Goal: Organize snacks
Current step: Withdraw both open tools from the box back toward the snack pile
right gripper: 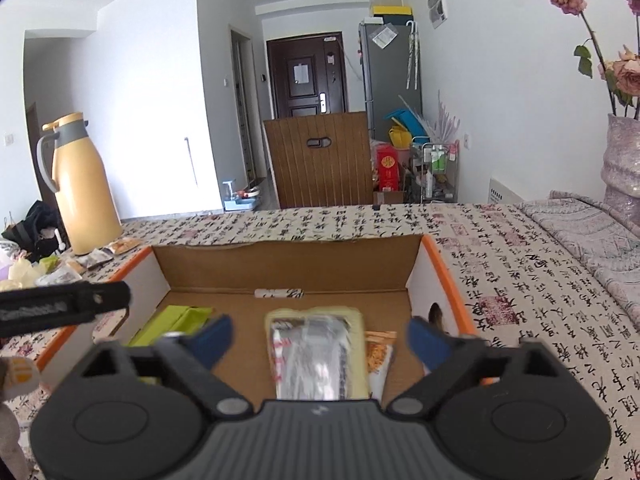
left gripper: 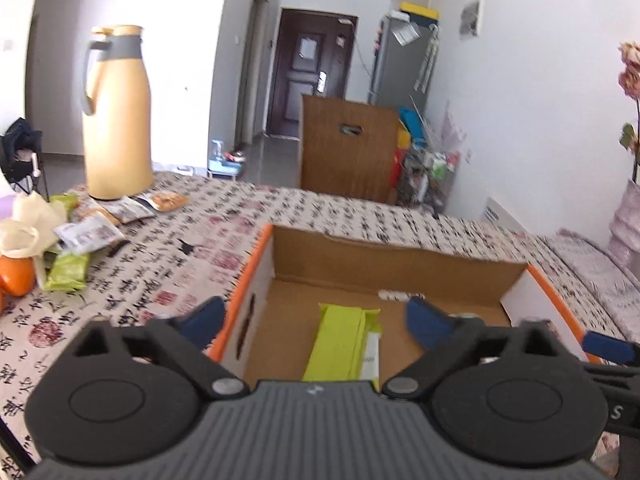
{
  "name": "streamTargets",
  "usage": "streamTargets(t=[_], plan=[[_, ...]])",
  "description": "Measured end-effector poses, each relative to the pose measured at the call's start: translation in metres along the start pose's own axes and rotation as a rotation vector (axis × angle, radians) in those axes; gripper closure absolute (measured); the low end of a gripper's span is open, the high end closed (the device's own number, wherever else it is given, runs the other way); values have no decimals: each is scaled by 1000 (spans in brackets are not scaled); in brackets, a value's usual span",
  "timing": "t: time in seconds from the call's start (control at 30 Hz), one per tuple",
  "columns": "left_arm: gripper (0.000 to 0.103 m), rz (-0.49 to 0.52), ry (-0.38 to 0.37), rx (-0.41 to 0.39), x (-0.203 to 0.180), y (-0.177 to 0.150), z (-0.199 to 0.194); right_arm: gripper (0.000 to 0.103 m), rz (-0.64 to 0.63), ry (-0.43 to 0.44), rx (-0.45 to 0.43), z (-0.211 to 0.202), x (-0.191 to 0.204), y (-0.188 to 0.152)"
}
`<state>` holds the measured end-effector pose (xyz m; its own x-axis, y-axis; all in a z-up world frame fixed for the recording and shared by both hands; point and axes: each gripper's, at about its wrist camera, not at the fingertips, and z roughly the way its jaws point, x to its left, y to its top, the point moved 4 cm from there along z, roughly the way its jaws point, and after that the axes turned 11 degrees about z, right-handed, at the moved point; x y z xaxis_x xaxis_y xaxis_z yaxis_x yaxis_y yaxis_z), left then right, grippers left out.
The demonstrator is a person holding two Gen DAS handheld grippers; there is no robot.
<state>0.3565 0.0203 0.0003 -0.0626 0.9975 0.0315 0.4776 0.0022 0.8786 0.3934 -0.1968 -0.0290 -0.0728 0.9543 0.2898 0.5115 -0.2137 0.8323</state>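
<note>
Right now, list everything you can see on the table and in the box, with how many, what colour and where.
Box: one, cardboard with orange rim, on the table, open top.
Green packet: one, lime green, flat in the box, left side.
Silver packet: one, silver with cream edge, box middle.
Orange packet: one, orange and white, right of the silver packet.
Jug: one, tan with grey handle, far left of table.
Loose snacks: several, green, white, orange, piled beside the jug.
Tablecloth: one, white with black and red writing.
Vase: one, pale, with dried flowers, far right.
Left gripper: black, blue pads, open over the box.
Right gripper: same, open.
</note>
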Motion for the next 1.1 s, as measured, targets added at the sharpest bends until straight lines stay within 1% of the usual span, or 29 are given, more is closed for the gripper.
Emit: streamTargets(t=[0.23,0.43,0.57,0.8,1.1], plan=[[0,-24,-10,29,4,10,-6,0,4,-20,1,-7,0,9],[0,-2,-3,7,4,21,-32,0,-22,-20,-33,-33,8,17],[0,12,0,-2,9,21,-53,0,-19,-19,-48,-55,9,16],[0,29,13,9,34,11,-90,0,-18,-18,-48,-95,8,-1],[0,34,21,41,73,-16,-140,0,-27,-10,-18,-145,14,-46]])
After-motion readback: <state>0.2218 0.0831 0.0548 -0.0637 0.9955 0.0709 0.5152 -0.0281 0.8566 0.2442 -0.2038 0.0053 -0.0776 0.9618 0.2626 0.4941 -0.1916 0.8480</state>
